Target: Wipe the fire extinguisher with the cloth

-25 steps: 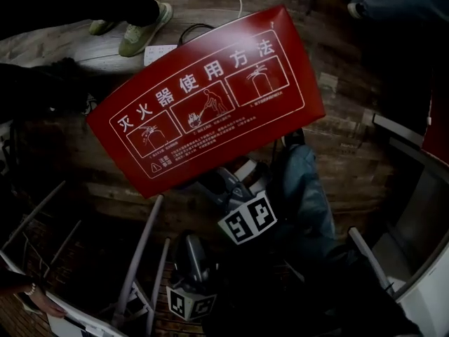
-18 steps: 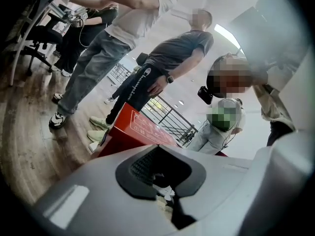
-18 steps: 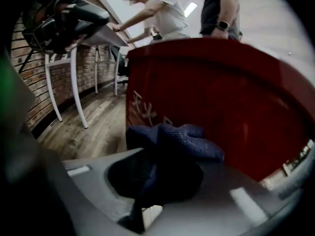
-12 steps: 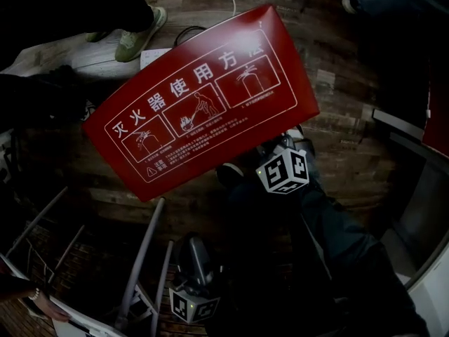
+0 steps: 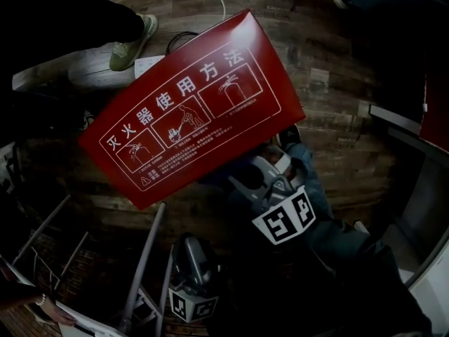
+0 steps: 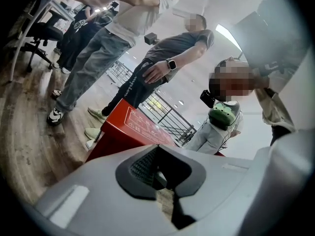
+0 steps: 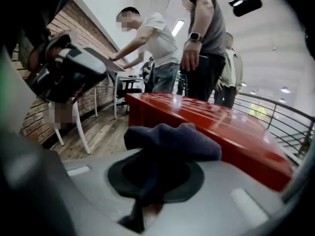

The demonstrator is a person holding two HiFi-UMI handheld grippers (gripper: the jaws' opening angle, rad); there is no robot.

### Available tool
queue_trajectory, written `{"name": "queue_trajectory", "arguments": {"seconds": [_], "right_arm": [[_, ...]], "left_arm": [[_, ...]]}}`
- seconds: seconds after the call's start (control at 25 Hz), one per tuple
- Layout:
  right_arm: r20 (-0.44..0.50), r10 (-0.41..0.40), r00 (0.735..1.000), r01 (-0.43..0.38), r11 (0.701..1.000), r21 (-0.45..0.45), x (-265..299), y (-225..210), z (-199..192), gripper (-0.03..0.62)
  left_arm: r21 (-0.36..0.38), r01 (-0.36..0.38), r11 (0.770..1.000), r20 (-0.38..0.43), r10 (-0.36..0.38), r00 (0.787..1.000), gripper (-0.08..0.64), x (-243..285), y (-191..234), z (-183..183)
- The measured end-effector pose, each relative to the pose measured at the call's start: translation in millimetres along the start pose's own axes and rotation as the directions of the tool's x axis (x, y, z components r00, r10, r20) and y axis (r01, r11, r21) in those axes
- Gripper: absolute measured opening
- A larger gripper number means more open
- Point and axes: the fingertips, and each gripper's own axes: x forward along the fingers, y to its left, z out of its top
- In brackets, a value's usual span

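While the right gripper (image 7: 152, 181) pinches a dark blue cloth (image 7: 172, 139) between its jaws, the soft, nubbly fabric bunches into a rumpled mound above the black pads and trails down in a thin tail below them. It sits just beside the near edge of the fire extinguisher box (image 7: 221, 124), a long, flat-topped red case whose glossy lid throws back the ceiling lights; whether cloth and box touch cannot be told. From the head view the lid carries white printed characters and three framed line diagrams. The box stands on a floor (image 5: 337, 69) of worn wooden planks. The left gripper (image 6: 160, 178), smooth grey plastic with ribbed black pads, has its jaws pressed together on nothing, well short of the box. A rough brick wall (image 7: 83, 18) and a thin-barred metal railing (image 7: 285, 117) stand behind.
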Motion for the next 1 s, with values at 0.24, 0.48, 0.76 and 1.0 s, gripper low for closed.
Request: {"name": "queue_trajectory", "arguments": {"seconds": [0.24,0.48,0.76,1.0], "right_arm": [[-0.007,-0.182,0.983,0.182,0.982,0.051,-109.0,-77.1,-4.9,0.048],[-0.083,-0.114,0.99,0.111,0.993,-0.037,-99.2,-134.1,37.7,0.048],[-0.134,-0.09,0.987,0.089,0.996,-0.009,-32.4,-186.2,55.7,0.048],[-0.183,-0.043,0.982,0.044,0.999,0.004,22.8,-199.1,90.3,0.048]], "left_arm": [[-0.027,0.011,1.0,0.021,-0.011,1.0,0.003,5.6,-5.4,0.6],[-0.034,0.011,0.999,0.038,-0.01,0.999,0.003,13.7,-11.1,1.7],[-0.039,-0.032,0.999,0.092,0.035,0.995,0.003,16.9,-20.3,16.8],[-0.082,-0.081,0.993,0.142,0.092,0.985,0.003,5.9,-13.3,19.7]]}}
